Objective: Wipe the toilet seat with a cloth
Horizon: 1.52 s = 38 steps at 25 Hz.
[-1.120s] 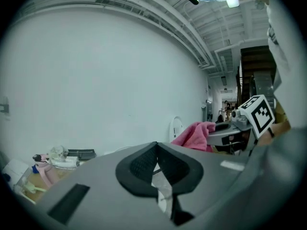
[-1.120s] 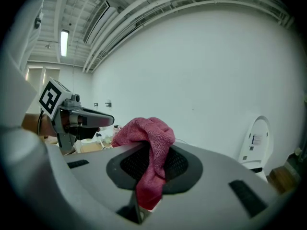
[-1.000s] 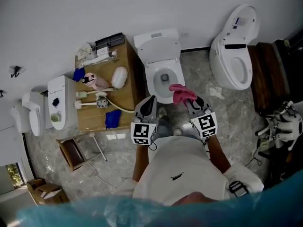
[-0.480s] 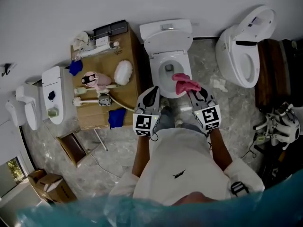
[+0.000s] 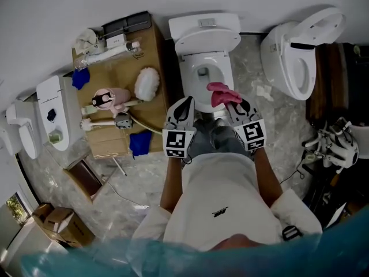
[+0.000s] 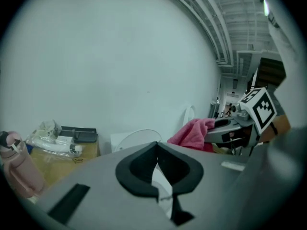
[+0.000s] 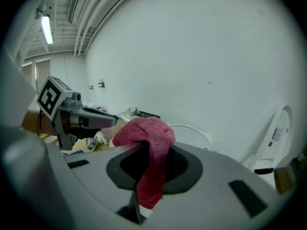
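A white toilet (image 5: 203, 56) stands against the wall with its lid up and its seat (image 5: 190, 90) down. My right gripper (image 5: 232, 104) is shut on a pink cloth (image 5: 221, 92), which it holds over the front right of the seat. In the right gripper view the cloth (image 7: 147, 137) bunches above the jaws and hangs down between them. Beside it, over the seat's front left, my left gripper (image 5: 184, 103) is shut with nothing in it. The left gripper view shows the left gripper (image 6: 157, 146) closed, and the pink cloth (image 6: 194, 132) to its right.
A wooden table (image 5: 118, 56) left of the toilet holds brushes, a pink bottle (image 5: 106, 98) and blue cloths. A second toilet (image 5: 294, 53) with raised lid stands at the right. White units (image 5: 51, 117) line the left side, and cables (image 5: 331, 146) lie at the far right.
The head view has shifted a little, so the toilet sits higher in it. Both grippers stay in front of the seat, the right one still shut on the pink cloth.
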{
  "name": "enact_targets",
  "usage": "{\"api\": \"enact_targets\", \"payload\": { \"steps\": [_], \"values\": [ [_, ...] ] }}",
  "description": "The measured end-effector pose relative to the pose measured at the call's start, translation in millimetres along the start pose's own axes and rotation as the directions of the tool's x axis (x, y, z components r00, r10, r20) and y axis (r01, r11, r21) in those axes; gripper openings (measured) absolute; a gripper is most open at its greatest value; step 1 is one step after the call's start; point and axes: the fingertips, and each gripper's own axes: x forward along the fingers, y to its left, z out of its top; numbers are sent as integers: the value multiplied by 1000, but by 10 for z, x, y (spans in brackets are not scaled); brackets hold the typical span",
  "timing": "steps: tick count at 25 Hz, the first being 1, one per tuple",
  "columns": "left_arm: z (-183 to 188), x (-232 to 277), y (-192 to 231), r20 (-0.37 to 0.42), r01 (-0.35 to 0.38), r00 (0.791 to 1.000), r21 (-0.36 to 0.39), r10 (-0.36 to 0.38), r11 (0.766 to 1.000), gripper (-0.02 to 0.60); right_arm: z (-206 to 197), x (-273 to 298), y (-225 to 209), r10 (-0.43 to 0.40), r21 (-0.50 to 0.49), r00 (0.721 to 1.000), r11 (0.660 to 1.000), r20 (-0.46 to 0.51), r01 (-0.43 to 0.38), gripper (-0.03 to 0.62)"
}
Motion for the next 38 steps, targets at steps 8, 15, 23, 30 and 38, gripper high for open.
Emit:
{"api": "enact_targets", "payload": {
  "steps": [8, 15, 23, 30, 38],
  "values": [
    [-324, 193, 289, -35, -53, 998, -53, 51, 997, 7, -315, 524, -77, 31, -23, 995, 999, -93, -33, 52],
    [-647, 366, 516, -68, -142, 988, -80, 137, 987, 6, -630, 946, -87, 121, -44, 983, 991, -140, -128, 52],
    [-1139, 578, 716, -123, -270, 960, -152, 253, 951, 6, -1151, 1486, -182, 228, -37, 954, 970, -197, -239, 53],
    [-1655, 818, 726, -168, -314, 945, -218, 281, 924, 6, -1553, 1871, -163, 288, -23, 927, 953, -240, -302, 52],
    [-2186, 1079, 757, -201, -346, 933, -281, 297, 895, 6, -1993, 2284, -194, 316, -31, 907, 941, -280, -337, 52]
  ]
}}
